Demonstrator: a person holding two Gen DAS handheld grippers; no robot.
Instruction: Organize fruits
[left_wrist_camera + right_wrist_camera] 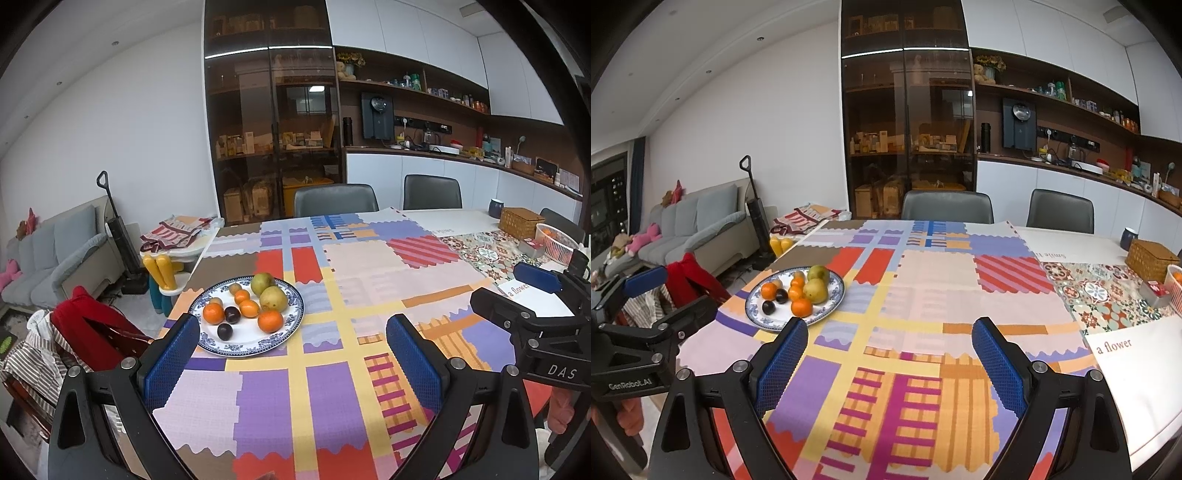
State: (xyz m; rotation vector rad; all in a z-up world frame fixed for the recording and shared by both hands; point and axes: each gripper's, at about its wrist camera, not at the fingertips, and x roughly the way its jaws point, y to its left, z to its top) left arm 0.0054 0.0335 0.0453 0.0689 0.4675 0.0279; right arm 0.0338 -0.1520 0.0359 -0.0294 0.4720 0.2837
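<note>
Fruits (255, 301) fill plate (288, 336) near table edge; left claw (291, 354), right claw (890, 354) both spread apart.

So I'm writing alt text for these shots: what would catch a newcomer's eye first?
Probably the blue-patterned plate heaped with oranges, pears and dark plums, near the table's left edge. Next, the loud patchwork tablecloth spread under it. Then both open grippers low in the foreground, the left gripper just short of the plate and the right gripper over bare cloth.
</note>
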